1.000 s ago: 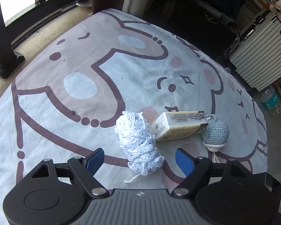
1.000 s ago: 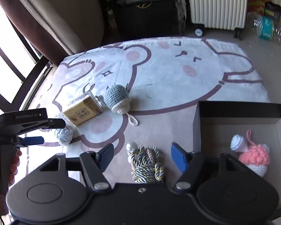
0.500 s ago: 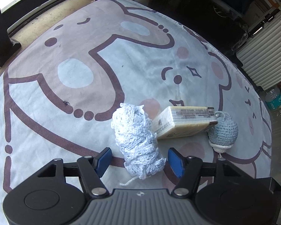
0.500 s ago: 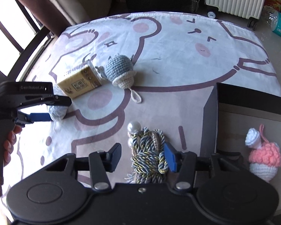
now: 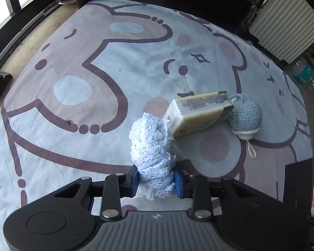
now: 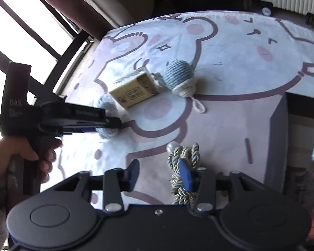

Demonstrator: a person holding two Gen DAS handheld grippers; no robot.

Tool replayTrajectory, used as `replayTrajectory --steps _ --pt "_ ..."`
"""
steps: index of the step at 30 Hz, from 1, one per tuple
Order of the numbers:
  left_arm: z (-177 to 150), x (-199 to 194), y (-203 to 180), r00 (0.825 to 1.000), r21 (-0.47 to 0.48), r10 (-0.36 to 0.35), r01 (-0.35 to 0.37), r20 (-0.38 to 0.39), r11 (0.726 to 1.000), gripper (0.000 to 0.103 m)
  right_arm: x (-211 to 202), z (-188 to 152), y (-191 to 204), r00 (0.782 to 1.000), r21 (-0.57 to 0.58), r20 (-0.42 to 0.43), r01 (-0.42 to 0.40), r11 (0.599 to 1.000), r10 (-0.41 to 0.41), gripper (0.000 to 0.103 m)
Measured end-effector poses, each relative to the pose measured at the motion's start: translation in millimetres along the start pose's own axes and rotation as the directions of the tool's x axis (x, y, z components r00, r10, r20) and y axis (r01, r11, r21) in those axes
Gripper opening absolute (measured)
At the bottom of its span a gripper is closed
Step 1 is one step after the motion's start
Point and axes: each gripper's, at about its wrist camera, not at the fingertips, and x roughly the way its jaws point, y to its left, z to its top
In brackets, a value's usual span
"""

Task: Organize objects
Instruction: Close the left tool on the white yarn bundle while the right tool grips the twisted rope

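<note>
I am at the pick-up step, both hands at once. My left gripper (image 5: 156, 181) has closed its blue fingers (image 5: 134, 178) on the near end of the pale knit bundle (image 5: 151, 146); both pads press its sides and it rests on the cartoon blanket (image 5: 73, 41), its far end touching the soap box (image 5: 196, 115). The blue crochet ball (image 5: 246, 118) lies just right of that box.

My right gripper (image 6: 161, 173) is closing, but I judge it off-centre: the twisted cord (image 6: 183, 159) lies against and beyond the right finger (image 6: 185, 173), while the gap between the fingers shows only blanket. So that grip looks missed, or partial at best.

Next, I think the left should lift straight up, clear of the box, and carry toward the dark bin (image 6: 278, 138) at the right. The right should shift rightward to centre on the cord.

Both grippers point steeply down; the hand (image 6: 16, 156) wraps the left grip handle.
</note>
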Motion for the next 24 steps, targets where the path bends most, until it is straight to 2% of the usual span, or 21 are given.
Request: replayTrajectory --steps 4,7,11,15,20,23,24 --pt "-5 -4 1 1.0 0.05 0.0 0.001 -0.031 0.999 0.034 0 0 3 1.0 0.01 0.009 0.013 1.0 -0.013 0.029" --pt "-8 -6 0 0.999 0.096 0.014 -0.009 -0.05 0.995 0.034 -8 3 -2 0.998 0.051 0.051 0.029 0.998 -0.031 0.024" --pt "-14 -8 -3 0.998 0.136 0.022 -0.013 -0.066 0.991 0.034 -15 5 -11 0.989 0.089 0.087 0.113 0.99 -0.121 0.022" --pt "-17 -9 -8 0.997 0.169 0.026 -0.013 -0.076 0.985 0.034 -9 -1 -18 0.989 0.101 0.058 0.132 0.986 -0.138 0.023" --pt "-19 -11 -12 0.996 0.202 0.036 -0.018 -0.085 0.979 0.034 -1 -7 0 0.997 0.003 0.01 0.077 0.997 -0.077 0.043" --pt "-20 -10 -13 0.994 0.226 0.053 -0.029 -0.1 0.974 0.034 8 -11 18 0.994 -0.098 -0.029 0.103 0.99 -0.106 0.057" --pt "-21 -9 -12 0.993 0.234 0.059 -0.033 -0.104 0.972 0.034 11 -12 21 0.992 -0.119 -0.04 0.116 0.986 -0.122 0.057"
